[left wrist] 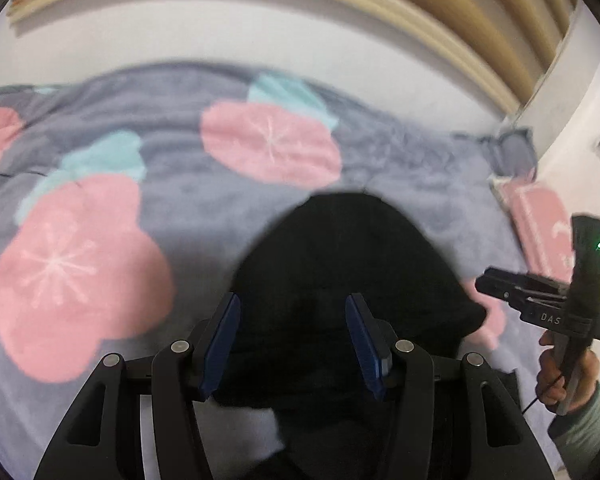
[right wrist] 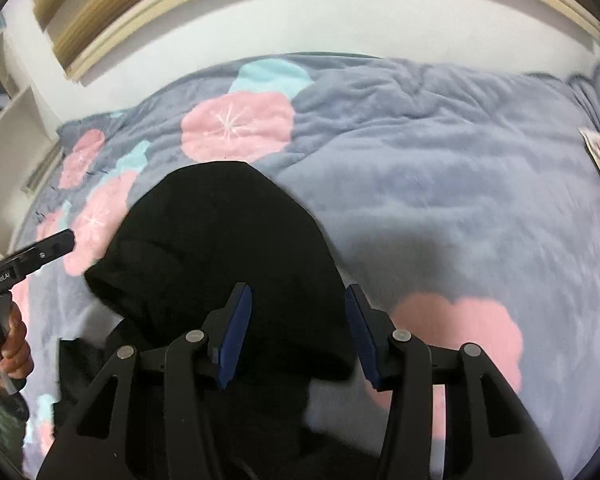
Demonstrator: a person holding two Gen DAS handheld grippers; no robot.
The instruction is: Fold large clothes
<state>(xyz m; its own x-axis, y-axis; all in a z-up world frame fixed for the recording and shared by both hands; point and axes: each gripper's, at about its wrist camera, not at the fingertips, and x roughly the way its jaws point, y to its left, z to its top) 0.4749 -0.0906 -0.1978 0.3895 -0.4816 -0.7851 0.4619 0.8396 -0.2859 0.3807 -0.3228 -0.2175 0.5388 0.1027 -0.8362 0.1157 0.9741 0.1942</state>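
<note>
A black garment (left wrist: 348,248) lies folded into a rounded heap on the bed, also seen in the right wrist view (right wrist: 220,232). My left gripper (left wrist: 292,300) hovers over its near part, blue pads (left wrist: 220,344) apart and nothing pinched between them. My right gripper (right wrist: 298,290) stands open the same way above the garment's right side, its pads (right wrist: 234,336) clear of the cloth. Each gripper shows in the other's view: the right gripper (left wrist: 484,280) at the garment's right, the left gripper (right wrist: 66,240) at its left, each held by a hand.
A grey-blue fleece blanket (left wrist: 204,208) with pink and teal flowers covers the bed (right wrist: 440,184). A pink folded item (left wrist: 540,216) lies at the right edge. A white wall and wooden slats (left wrist: 440,8) run behind; white shelves (right wrist: 4,120) stand at the left.
</note>
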